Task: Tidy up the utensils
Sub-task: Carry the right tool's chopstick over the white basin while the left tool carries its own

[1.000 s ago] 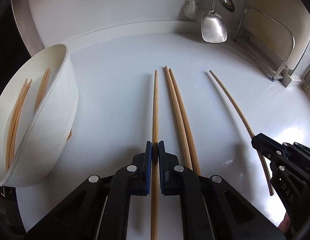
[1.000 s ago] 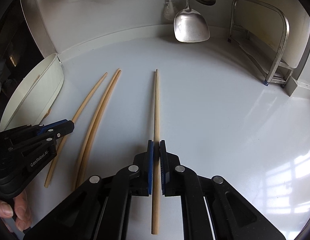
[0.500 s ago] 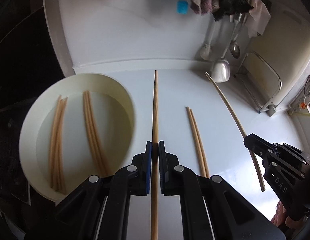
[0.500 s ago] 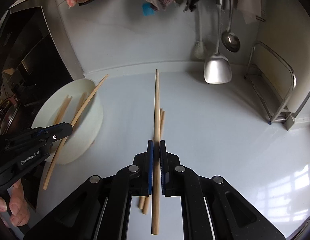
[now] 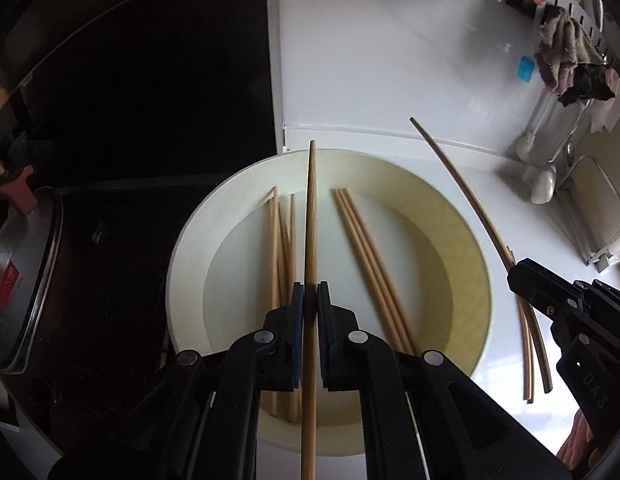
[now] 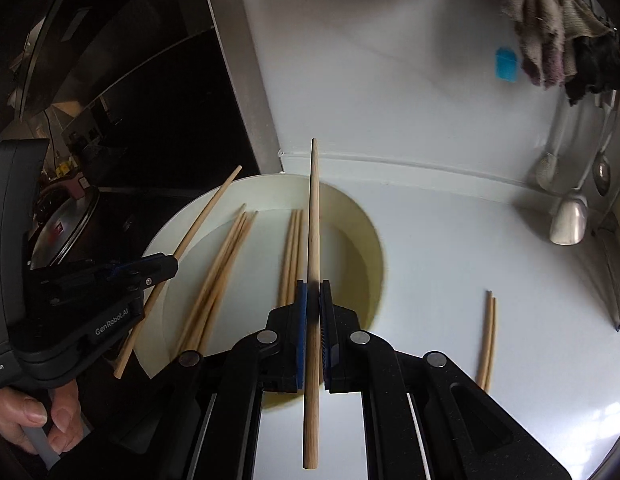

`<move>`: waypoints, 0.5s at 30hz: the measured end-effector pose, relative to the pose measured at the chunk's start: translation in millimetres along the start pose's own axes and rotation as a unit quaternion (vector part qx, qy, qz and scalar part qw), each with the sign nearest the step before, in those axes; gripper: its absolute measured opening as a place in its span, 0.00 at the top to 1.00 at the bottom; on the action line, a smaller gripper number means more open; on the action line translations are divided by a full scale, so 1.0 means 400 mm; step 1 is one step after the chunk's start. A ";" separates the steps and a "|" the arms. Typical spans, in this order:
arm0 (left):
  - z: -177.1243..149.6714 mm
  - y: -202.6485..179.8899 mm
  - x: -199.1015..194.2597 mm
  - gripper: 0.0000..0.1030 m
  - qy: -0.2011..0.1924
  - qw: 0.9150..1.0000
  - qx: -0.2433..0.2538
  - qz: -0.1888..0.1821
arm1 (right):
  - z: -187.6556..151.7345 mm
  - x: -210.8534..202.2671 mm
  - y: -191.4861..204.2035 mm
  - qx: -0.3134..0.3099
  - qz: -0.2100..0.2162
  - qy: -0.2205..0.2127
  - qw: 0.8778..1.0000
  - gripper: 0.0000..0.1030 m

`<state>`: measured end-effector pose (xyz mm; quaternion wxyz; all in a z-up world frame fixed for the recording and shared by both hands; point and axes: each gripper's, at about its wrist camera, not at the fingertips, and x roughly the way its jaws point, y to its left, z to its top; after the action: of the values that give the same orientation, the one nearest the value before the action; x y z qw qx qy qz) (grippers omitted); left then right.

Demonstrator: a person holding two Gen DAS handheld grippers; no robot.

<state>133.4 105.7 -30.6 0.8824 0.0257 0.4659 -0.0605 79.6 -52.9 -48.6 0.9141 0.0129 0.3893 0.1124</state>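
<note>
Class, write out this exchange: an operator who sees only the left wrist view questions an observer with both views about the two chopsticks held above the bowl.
Operator: I see the other gripper only from the side. Is it really clamped on its chopstick?
Observer: Yes. In its own view the right gripper has its fingers shut on the right chopstick.
Operator: My own chopstick runs off the bottom of my picture. Where does its back end sit?
Observer: The left chopstick sticks out behind the left gripper, and its back end hangs free, outside the rim of the bowl in the picture.
</note>
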 end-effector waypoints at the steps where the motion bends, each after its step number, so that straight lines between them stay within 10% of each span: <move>1: 0.000 0.013 0.016 0.93 0.005 1.000 -0.002 -0.003 | 0.004 0.019 0.016 -0.004 0.000 0.005 1.000 0.94; 15: 0.007 0.096 0.184 0.93 0.064 0.998 -0.008 -0.024 | 0.012 0.225 0.069 0.009 -0.017 0.105 0.994 0.94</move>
<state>181.8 137.5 -90.3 0.8490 0.0108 0.5227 -0.0764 138.1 -6.5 -105.9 0.8701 0.0024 0.4838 0.0942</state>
